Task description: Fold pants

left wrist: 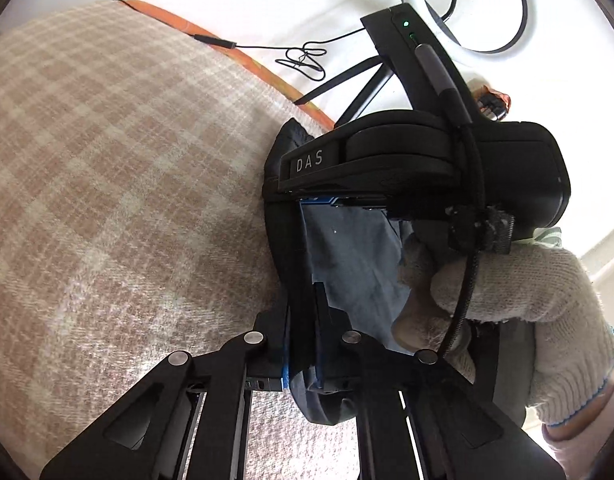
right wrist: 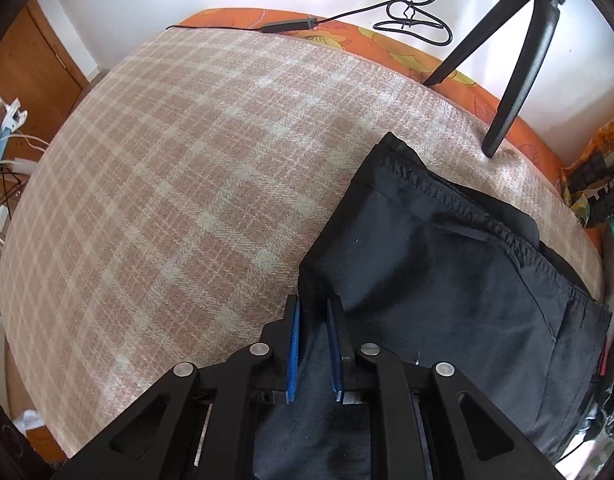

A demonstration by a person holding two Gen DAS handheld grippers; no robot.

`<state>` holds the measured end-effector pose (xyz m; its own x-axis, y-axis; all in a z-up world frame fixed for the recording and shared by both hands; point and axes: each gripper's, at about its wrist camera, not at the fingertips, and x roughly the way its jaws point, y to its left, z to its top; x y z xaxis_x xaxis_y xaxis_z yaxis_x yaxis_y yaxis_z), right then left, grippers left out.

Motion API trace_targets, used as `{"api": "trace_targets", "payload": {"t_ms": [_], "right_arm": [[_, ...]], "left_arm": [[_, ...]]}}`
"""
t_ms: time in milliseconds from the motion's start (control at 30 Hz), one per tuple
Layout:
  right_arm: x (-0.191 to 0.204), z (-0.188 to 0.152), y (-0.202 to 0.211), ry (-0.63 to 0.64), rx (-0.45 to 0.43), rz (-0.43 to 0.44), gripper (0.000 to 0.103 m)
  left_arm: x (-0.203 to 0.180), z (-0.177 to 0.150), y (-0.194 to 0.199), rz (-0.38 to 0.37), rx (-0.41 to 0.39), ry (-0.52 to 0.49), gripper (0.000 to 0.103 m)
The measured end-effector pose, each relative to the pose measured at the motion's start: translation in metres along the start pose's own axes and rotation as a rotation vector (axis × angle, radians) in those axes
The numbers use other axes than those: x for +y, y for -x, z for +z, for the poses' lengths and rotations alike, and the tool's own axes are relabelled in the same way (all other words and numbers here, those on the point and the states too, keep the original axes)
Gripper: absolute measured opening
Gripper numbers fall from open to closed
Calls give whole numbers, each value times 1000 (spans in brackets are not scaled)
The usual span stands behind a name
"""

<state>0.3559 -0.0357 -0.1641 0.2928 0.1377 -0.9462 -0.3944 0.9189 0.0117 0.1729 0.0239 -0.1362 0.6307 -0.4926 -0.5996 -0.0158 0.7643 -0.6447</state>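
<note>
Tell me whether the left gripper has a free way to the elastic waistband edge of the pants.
Probably not directly. The left gripper is shut on the pants, and the right gripper lies across its path toward the waistband.

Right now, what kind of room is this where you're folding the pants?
Probably a room at home, maybe a bedroom. The dark pants lie on a beige checked blanket over an orange flowered cover, with a wooden door behind. A black tripod stands on the blanket.

- pants (right wrist: 447, 280): dark navy, almost black
- blanket (right wrist: 179, 184): beige and cream plaid
- sheet (right wrist: 347, 36) underneath: orange with yellow flowers
- glove (left wrist: 539, 300): off-white knit, blue trim
</note>
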Motion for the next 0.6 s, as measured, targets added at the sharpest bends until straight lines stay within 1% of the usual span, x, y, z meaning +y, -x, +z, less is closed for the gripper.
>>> {"api": "trace_targets", "payload": {"t_ms": [67,133,333,400,433,467,533,567,600], "right_arm": [[-9,-1,7,-54,-29,60,4],[-15,-2,14,-100,-47,113,3],[0,-1,29,-138,-95,161,1],[6,2,33,-145,-112,195,0],[11,4,34,-149,-117,229,0],[19,7,36,-141,-120,235,0],[40,10,40,-68,-129,165,0],[47,13,40,-31,-130,151,0],[50,15,38,-22,-113,149,0]], "left_arm": [[-3,0,6,-2,-12,-18,6],[-1,-1,11,-9,-14,-15,6],[1,3,26,3,-35,-43,5],[2,2,36,11,-45,-60,5],[4,2,39,16,-48,-64,5],[6,2,42,14,-51,-58,4],[11,3,48,23,-60,-42,4],[15,3,51,25,-61,-39,3],[19,3,55,39,-72,-31,1]]}}
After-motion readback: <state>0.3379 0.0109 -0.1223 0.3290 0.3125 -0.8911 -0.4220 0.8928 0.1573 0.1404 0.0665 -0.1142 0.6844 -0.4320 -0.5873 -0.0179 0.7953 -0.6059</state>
